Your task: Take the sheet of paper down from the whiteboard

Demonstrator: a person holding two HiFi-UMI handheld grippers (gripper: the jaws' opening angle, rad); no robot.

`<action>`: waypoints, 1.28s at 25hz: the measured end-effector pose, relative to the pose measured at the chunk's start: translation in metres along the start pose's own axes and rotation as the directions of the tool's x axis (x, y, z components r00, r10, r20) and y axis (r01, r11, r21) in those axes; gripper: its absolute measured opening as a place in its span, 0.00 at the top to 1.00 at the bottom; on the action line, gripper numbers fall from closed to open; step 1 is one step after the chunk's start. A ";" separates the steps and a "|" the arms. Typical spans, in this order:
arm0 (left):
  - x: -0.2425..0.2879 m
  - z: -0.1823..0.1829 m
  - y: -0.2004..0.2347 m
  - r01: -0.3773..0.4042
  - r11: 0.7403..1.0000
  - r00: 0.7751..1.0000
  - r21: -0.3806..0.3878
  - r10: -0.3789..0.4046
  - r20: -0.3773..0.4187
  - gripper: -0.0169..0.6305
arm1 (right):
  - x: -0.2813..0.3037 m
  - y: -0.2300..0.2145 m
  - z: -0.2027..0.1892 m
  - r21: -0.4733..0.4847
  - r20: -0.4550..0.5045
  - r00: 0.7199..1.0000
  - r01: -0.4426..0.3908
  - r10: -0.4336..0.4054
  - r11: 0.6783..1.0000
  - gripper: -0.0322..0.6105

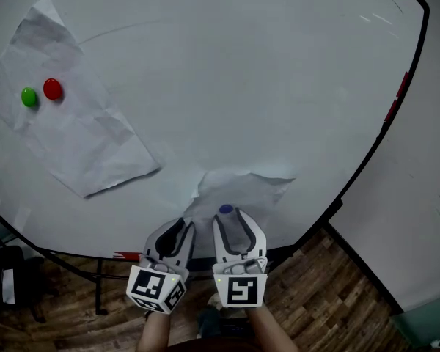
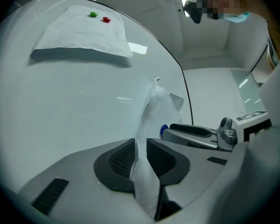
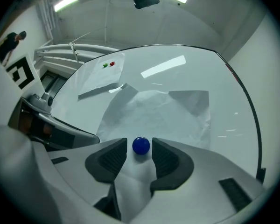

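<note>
A crumpled sheet of paper [image 1: 243,188] lies against the whiteboard [image 1: 242,79] at the middle of its bottom edge, pinned by a blue magnet [image 1: 226,209]. The left gripper [image 2: 140,148] has its jaws a little apart astride the sheet's raised left edge, not clearly pinching it, while the right gripper [image 3: 139,143], just beside it, stands spread with the magnet between its tips. A second sheet [image 1: 84,134] hangs near the board's left edge under a green magnet [image 1: 29,97] and a red magnet [image 1: 53,89].
</note>
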State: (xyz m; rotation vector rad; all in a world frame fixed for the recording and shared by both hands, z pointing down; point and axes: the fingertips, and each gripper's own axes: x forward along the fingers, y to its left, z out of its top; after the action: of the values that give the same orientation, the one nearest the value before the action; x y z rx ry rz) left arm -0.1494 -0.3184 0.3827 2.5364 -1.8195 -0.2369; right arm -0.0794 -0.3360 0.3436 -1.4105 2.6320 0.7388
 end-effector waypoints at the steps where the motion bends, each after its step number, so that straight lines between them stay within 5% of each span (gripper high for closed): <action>1: 0.001 -0.001 0.001 -0.001 1.000 1.000 0.000 0.001 -0.001 0.83 | 0.002 0.001 0.000 -0.010 0.000 1.000 -0.004 0.004 1.000 0.69; 18: 0.009 -0.006 0.008 -0.033 0.999 0.999 -0.023 0.033 0.000 0.91 | 0.008 0.003 -0.009 -0.127 -0.012 1.000 0.026 -0.028 0.992 0.72; 24: 0.010 -0.006 0.006 -0.044 0.998 0.999 0.040 0.044 -0.003 0.94 | 0.009 0.001 -0.009 -0.139 -0.008 0.999 0.039 -0.040 0.990 0.74; 32: 0.010 -0.006 0.008 -0.029 1.000 1.000 -0.002 0.029 -0.003 0.94 | 0.009 0.001 -0.010 -0.143 -0.007 1.000 0.024 -0.025 0.989 0.74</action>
State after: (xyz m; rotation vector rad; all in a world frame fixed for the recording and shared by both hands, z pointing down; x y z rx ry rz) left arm -0.1528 -0.3309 0.3882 2.5051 -1.8526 -0.2340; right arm -0.0835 -0.3465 0.3499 -1.4800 2.6102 0.9373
